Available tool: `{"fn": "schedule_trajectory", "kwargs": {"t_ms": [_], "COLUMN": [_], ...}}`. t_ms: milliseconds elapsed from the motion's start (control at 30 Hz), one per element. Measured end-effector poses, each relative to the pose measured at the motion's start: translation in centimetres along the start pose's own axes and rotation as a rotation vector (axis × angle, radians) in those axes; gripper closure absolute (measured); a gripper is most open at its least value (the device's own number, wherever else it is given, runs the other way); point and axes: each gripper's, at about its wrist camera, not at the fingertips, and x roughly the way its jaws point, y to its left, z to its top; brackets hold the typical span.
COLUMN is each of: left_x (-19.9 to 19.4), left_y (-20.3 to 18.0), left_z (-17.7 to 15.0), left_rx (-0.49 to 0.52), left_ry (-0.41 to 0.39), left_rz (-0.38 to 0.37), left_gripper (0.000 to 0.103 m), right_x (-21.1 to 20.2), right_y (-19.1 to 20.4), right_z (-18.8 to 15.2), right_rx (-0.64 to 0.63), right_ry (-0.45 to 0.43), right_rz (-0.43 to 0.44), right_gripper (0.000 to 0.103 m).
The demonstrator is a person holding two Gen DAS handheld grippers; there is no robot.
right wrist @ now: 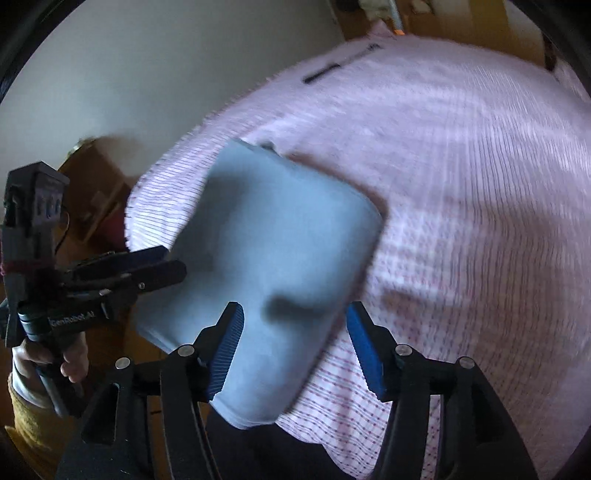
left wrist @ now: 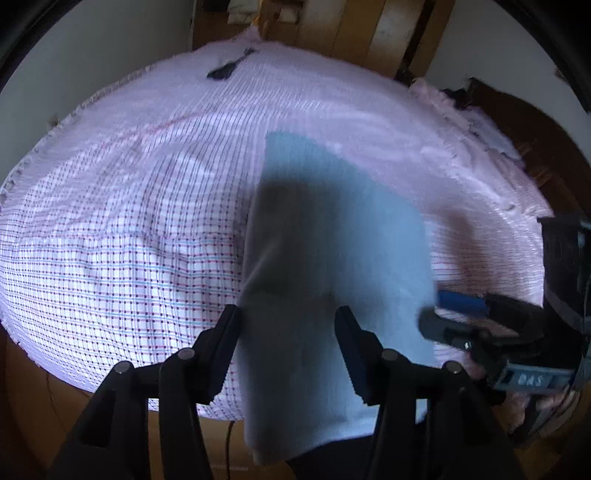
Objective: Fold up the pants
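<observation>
Light blue pants (left wrist: 332,236) lie folded in a long strip on a pink checked bedspread (left wrist: 129,221), their near end drooping over the bed's front edge. My left gripper (left wrist: 290,334) hovers over that near end, open, with one finger at the cloth's left edge and the other above it. My right gripper (left wrist: 448,314) comes in from the right at the strip's right edge. In the right wrist view the pants (right wrist: 280,240) lie under my right gripper (right wrist: 295,338), which is open and not pinching the cloth. My left gripper (right wrist: 168,264) sits at their left edge.
A small dark object (left wrist: 225,70) lies far back on the bed. Wooden furniture (left wrist: 351,33) stands behind the bed and a white wall (right wrist: 147,74) is to the left. A hand in a yellow sleeve (right wrist: 70,365) holds the left gripper. Rumpled pink bedding (left wrist: 447,99) lies at the far right.
</observation>
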Motion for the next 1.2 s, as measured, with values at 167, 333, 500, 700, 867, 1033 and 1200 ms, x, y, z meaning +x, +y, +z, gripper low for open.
{"fn": "schedule_trajectory", "kwargs": {"t_ms": [167, 333, 500, 700, 867, 1033, 1200], "left_x": [2.6, 4.1, 2.7, -0.8, -3.9, -4.1, -2.5], "left_y": [0.8, 2.1, 1.0, -0.4, -4.0, -10.3, -17.8], "left_z": [0.3, 0.4, -0.7, -1.2, -1.4, 0.8, 2.2], "left_rx": [-0.032, -0.140, -0.102, -0.129, -0.104, -0.075, 0.009], "left_ry": [0.040, 0.038, -0.033, -0.097, -0.161, -0.185, -0.160], "left_rz": [-0.014, -0.146, -0.100, -0.123, -0.165, -0.226, -0.283], "left_gripper": [0.044, 0.047, 0.062, 0.076, 0.076, 0.076, 0.076], "right_x": [3.7, 5.1, 4.2, 0.5, -4.3, -9.7, -14.2], "right_y": [-0.7, 0.1, 0.8, 1.8, 1.2, -2.7, -8.1], "right_z": [0.5, 1.3, 1.7, 1.7, 1.5, 2.1, 2.0], "right_rx": [0.062, 0.065, 0.050, 0.011, -0.022, -0.028, -0.014], "right_ry": [0.050, 0.015, -0.018, -0.070, -0.110, -0.133, -0.131], "right_rz": [0.101, 0.096, 0.116, 0.159, 0.161, 0.130, 0.045], "right_gripper": [0.051, 0.045, 0.080, 0.086, 0.086, 0.086, 0.086]}}
